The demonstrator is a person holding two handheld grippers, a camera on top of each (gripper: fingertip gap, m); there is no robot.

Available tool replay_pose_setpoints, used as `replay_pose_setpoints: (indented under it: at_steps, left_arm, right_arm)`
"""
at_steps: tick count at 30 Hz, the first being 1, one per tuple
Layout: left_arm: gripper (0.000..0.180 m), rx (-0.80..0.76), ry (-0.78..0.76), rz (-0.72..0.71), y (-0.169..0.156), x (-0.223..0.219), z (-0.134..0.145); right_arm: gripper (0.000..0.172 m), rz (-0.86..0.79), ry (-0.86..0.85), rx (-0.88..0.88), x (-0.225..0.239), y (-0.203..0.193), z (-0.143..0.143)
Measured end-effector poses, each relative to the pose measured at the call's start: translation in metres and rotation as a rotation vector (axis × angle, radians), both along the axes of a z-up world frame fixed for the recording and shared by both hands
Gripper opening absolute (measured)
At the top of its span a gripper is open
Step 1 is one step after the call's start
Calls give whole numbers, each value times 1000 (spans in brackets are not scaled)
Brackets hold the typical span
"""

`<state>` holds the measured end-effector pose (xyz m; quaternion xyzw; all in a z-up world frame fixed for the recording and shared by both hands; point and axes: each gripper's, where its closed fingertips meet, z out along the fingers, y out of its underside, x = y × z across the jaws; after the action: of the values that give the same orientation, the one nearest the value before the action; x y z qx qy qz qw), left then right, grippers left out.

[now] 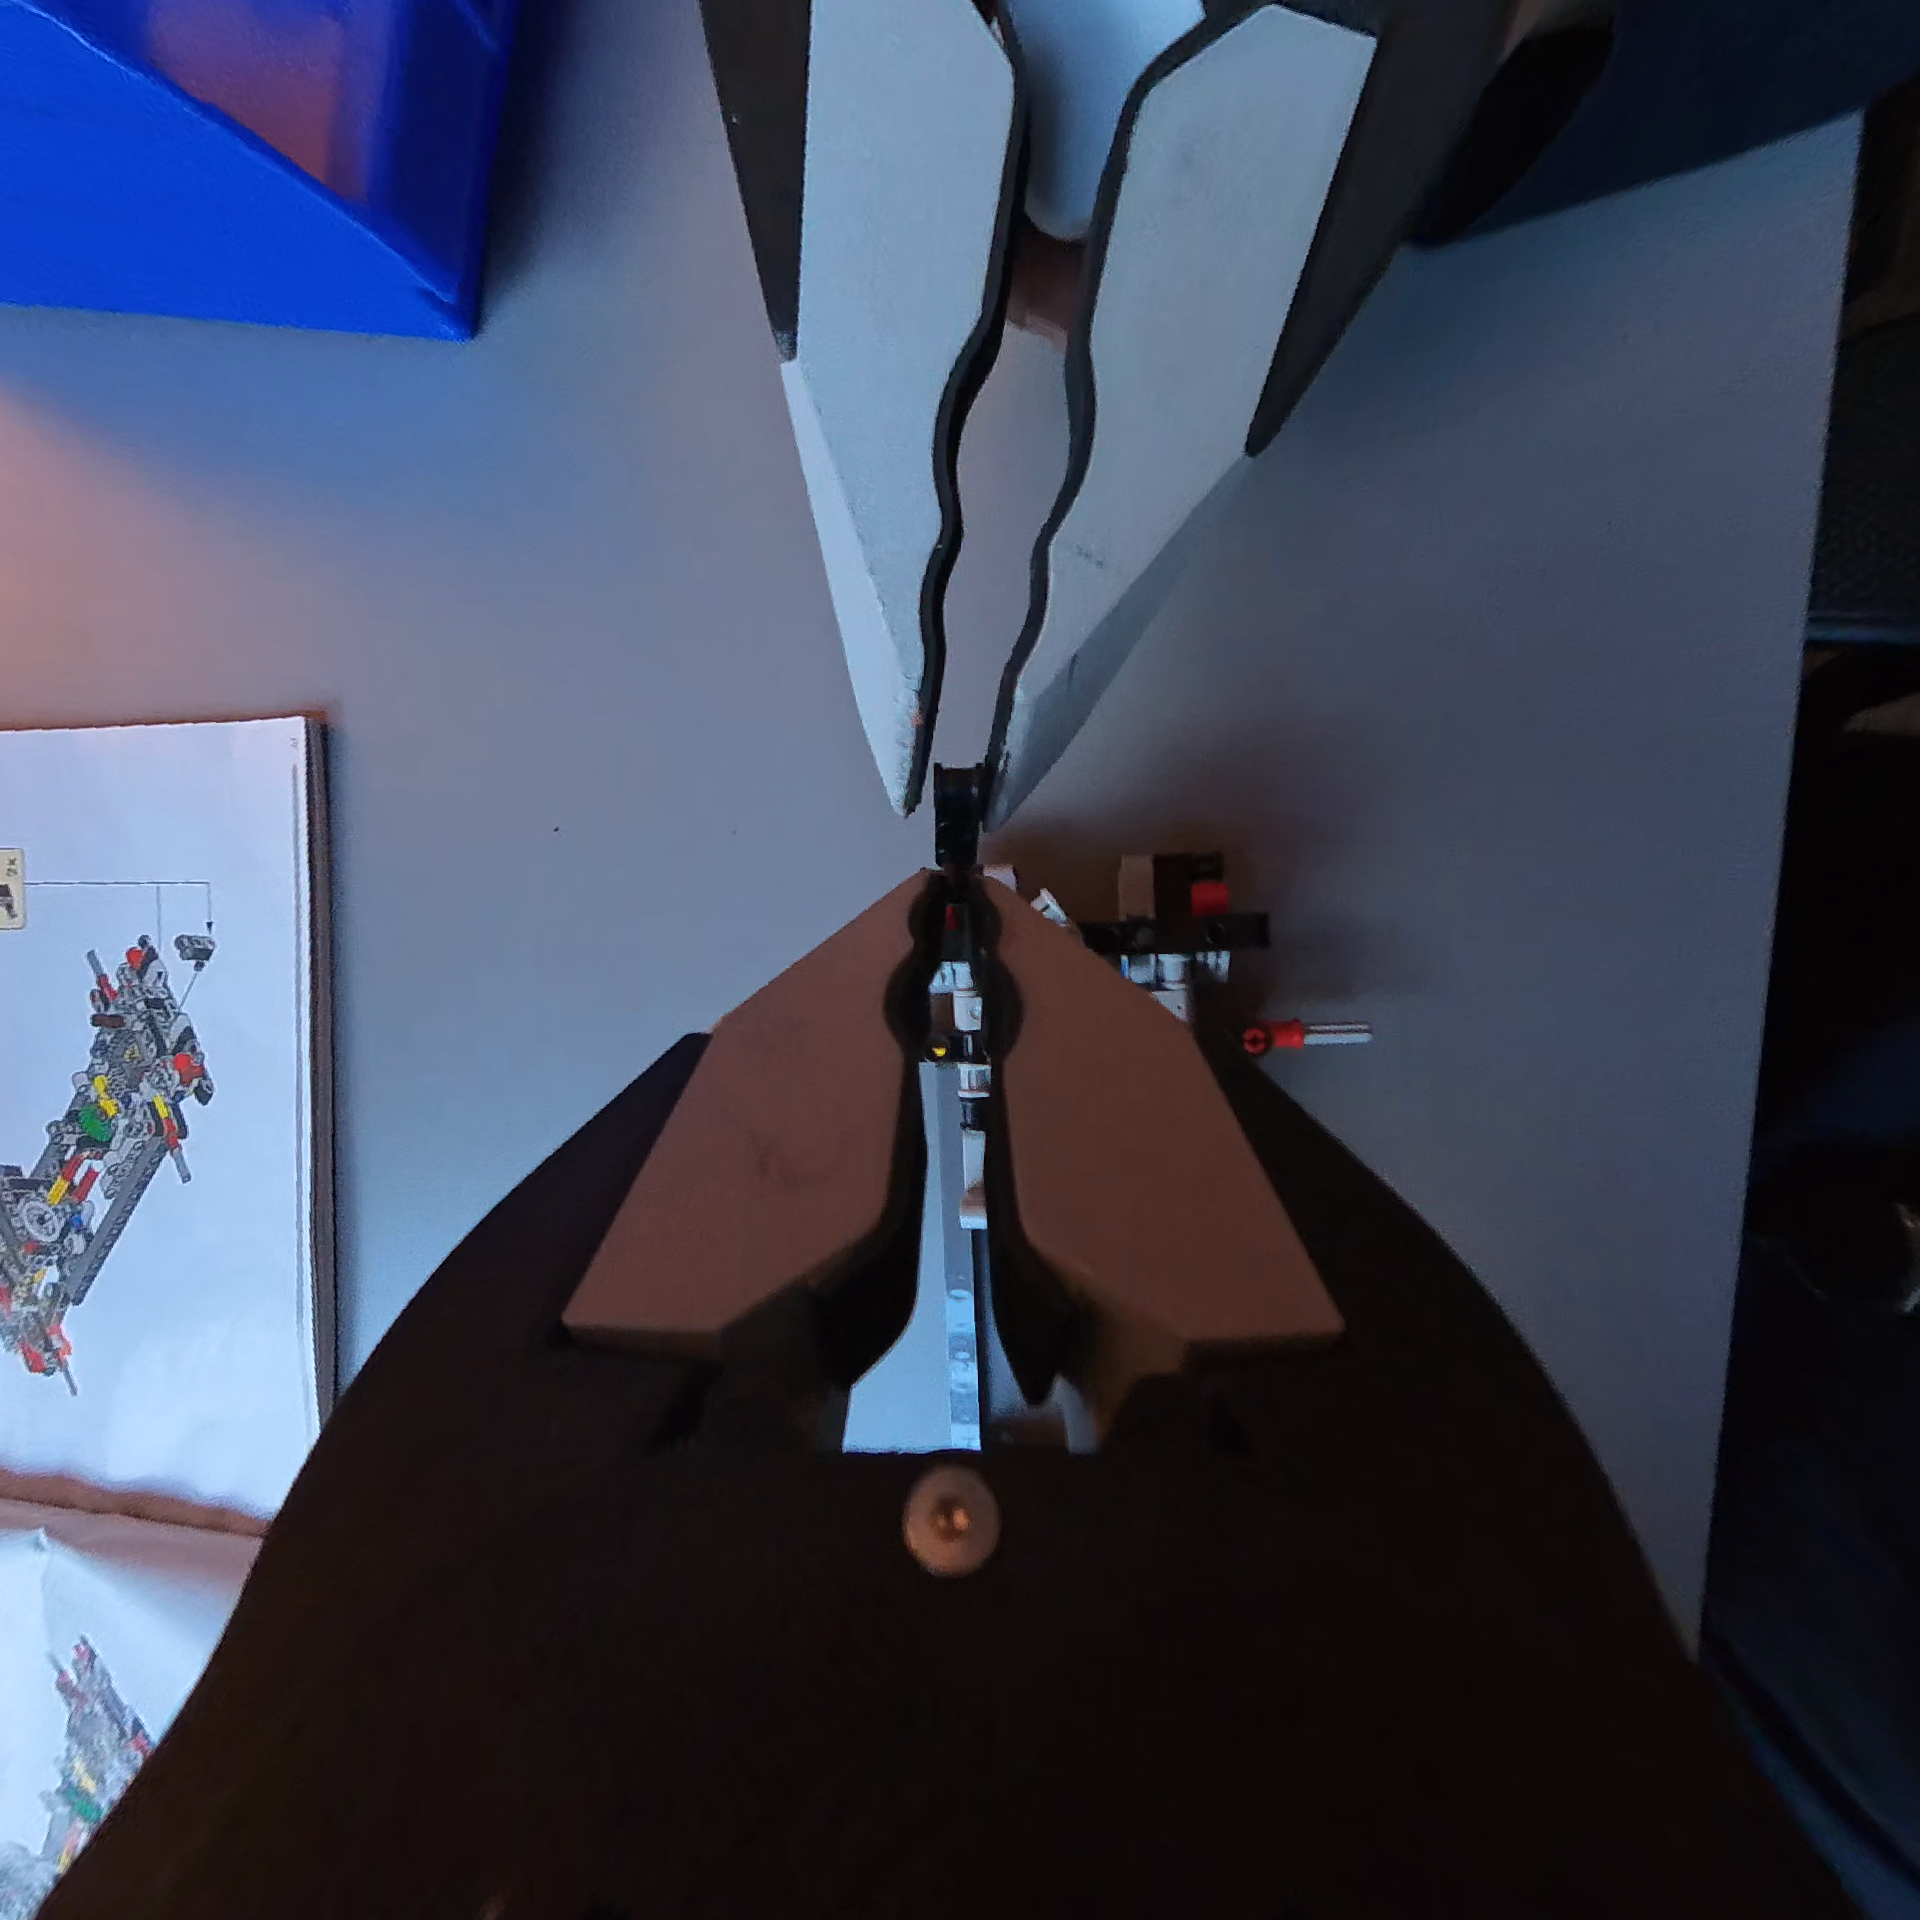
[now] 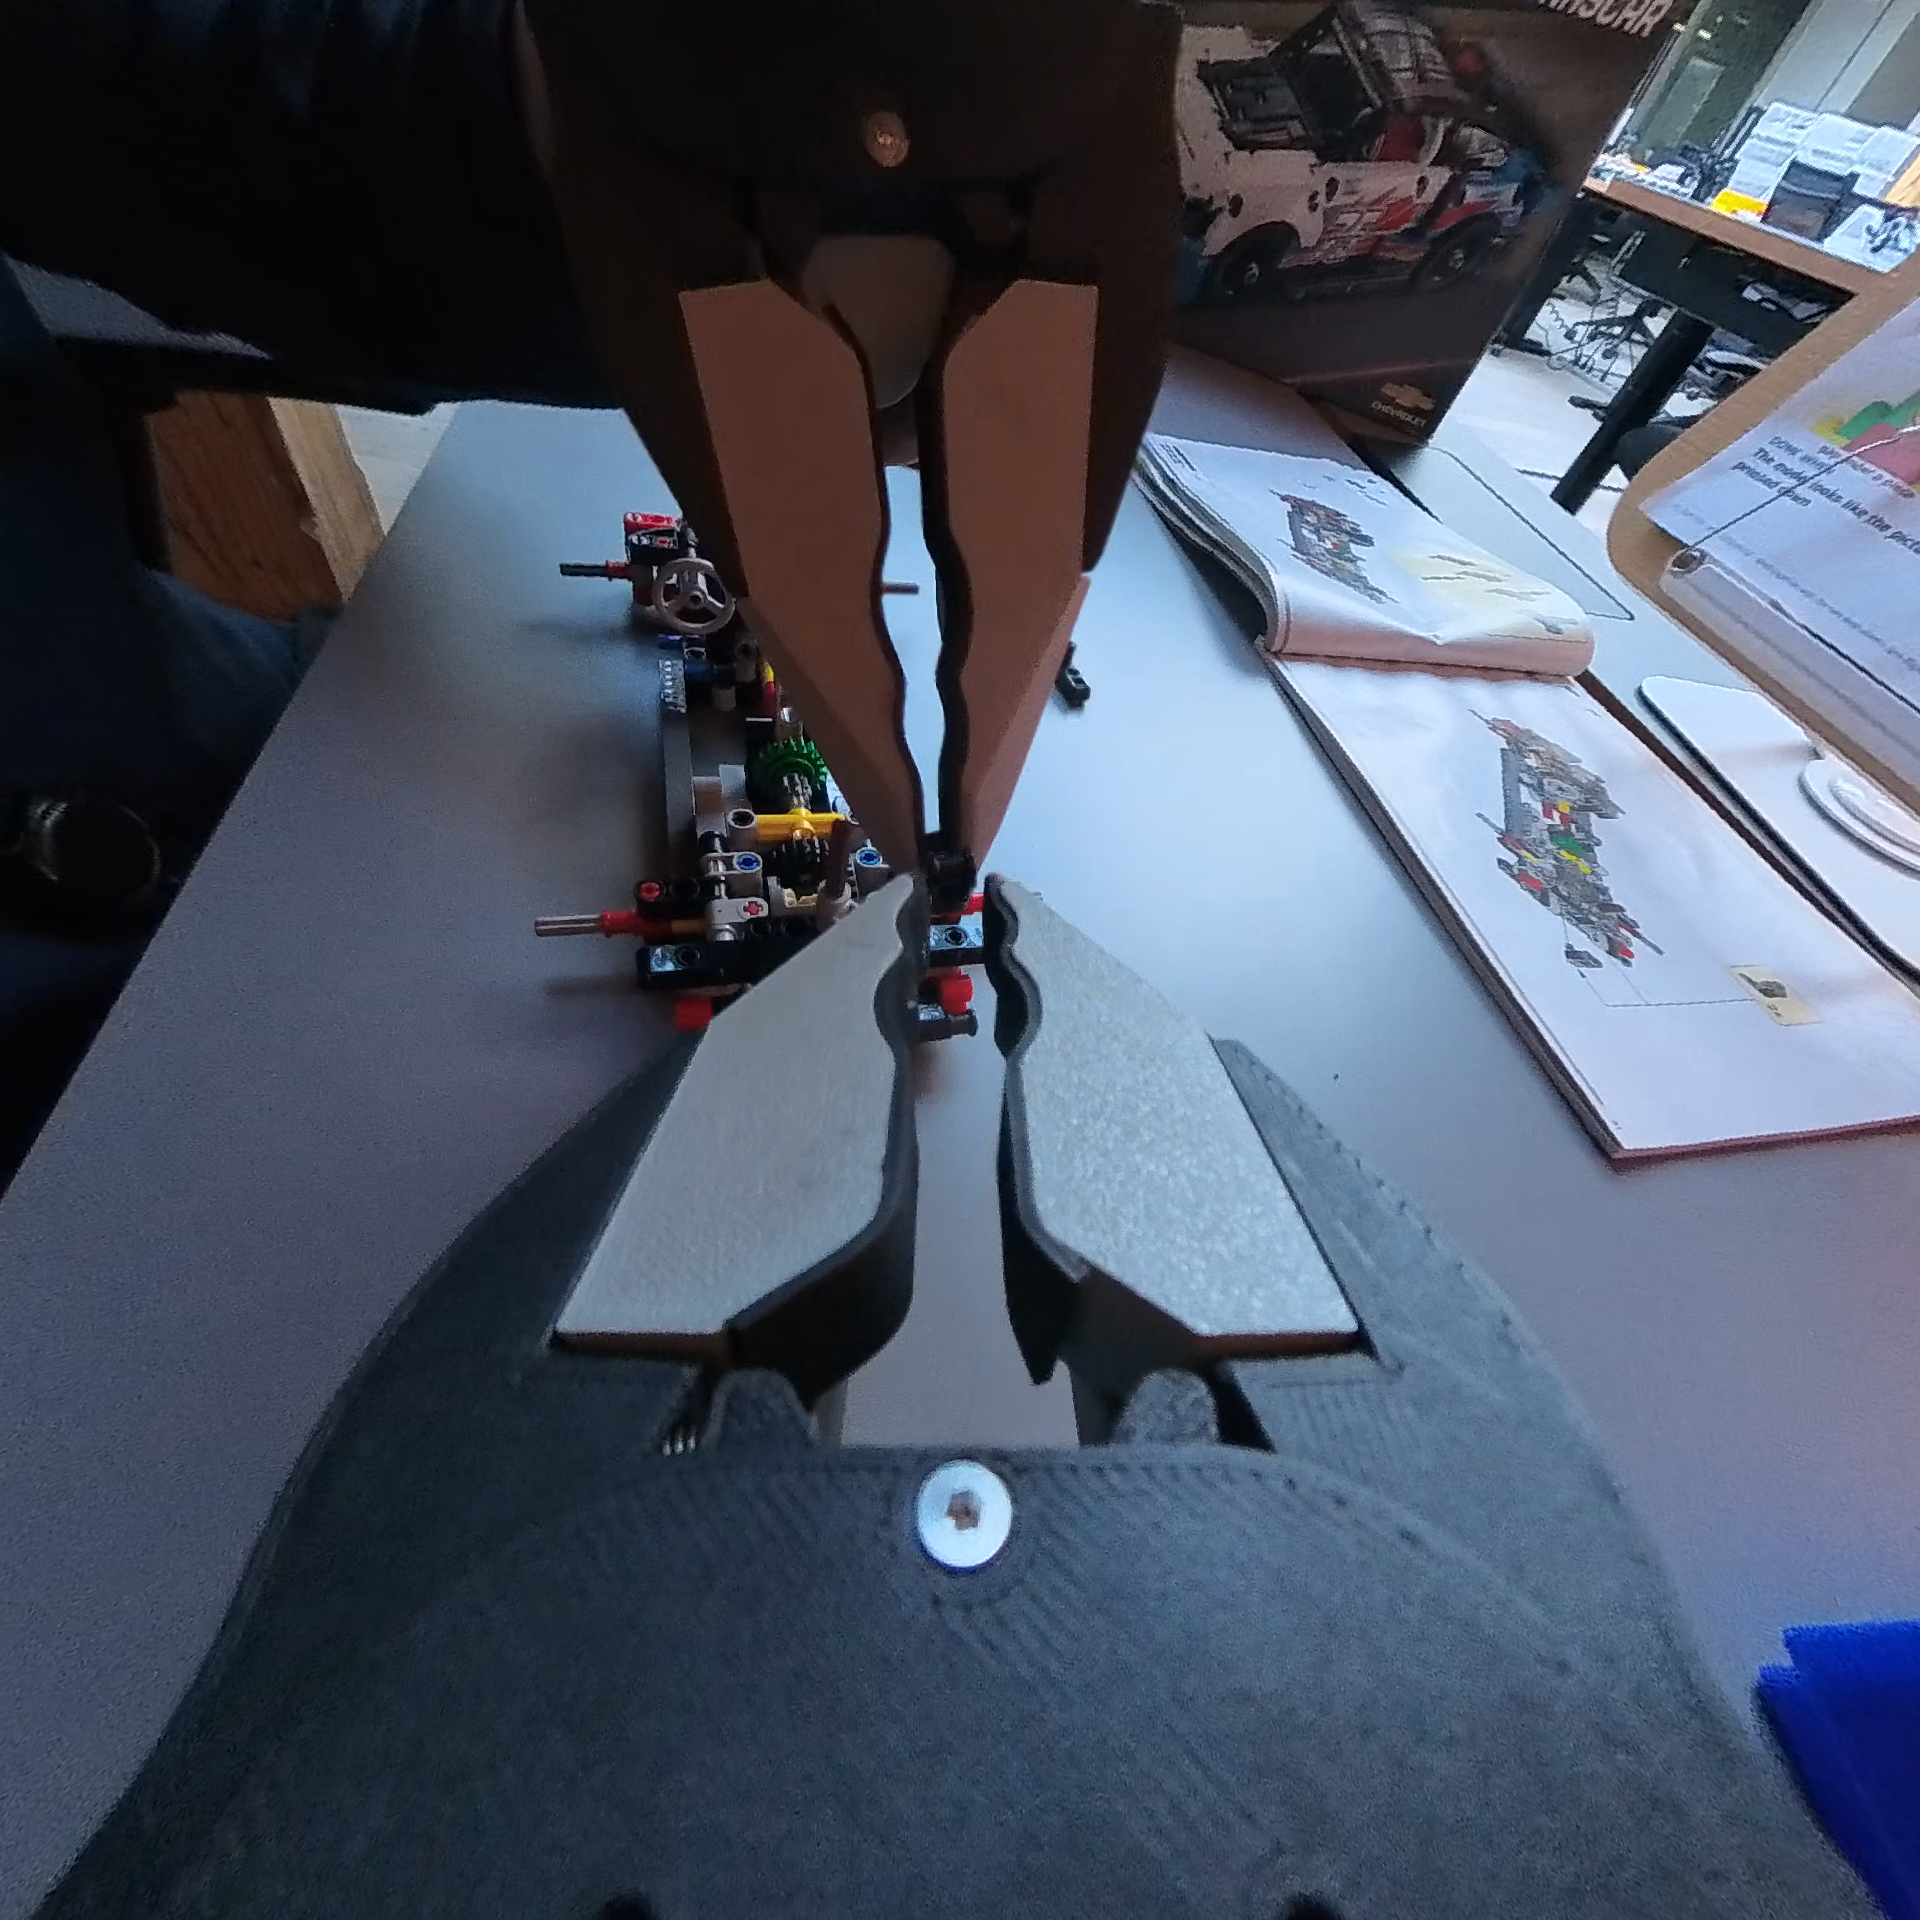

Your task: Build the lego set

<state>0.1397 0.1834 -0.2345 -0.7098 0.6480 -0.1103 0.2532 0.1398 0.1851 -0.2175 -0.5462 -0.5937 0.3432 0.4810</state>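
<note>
Black plastic piece (image 2: 951,864), small and stubby, pinched at one end between the brown fingertips (image 2: 902,800) of the left gripper (image 2: 940,844); tips drawn together on it, both pads seemingly pressing. Hangs in the air just over the near end of a partly built brick model (image 2: 727,852), which lies lengthways on the grey bench (image 2: 1195,935), well in from every edge. Grey-fingered right gripper (image 2: 951,902) meets it nose to nose: fingers apart, free end of the piece standing between the tips. From the left wrist view, daylight visible between one grey pad (image 1: 902,769) and the piece (image 1: 958,810); other pad touching or nearly so, cannot tell which. Counts as not gripped on that side. Judgement on handling: tiny, smooth, hard part, likely to twist or pop out if squeezed off-centre, so best held square across its flat sides, with the brown tips steady and no sideways drag while the grey pads stand this close. Worth watching the red pins and axle ends (image 2: 951,987) sticking out of the model right beneath; easy to snag. Open instruction booklet (image 2: 1558,883) toward the bench's right edge, printed box (image 2: 1351,208) at the far right corner, blue bin (image 1: 208,156) off near the right gripper's side.
</note>
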Motion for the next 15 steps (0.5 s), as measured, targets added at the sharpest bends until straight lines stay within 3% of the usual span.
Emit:
replay_pose_setpoints:
  at_steps: [12,15]
  left_arm:
    - [1,-63,37,2,0,-1,-6]
    - [18,-52,19,47,8,-7,-4]
  right_arm:
    - [5,-29,-67,45,0,0,-8]
    - [5,-34,-107,-1,4,0,-15]
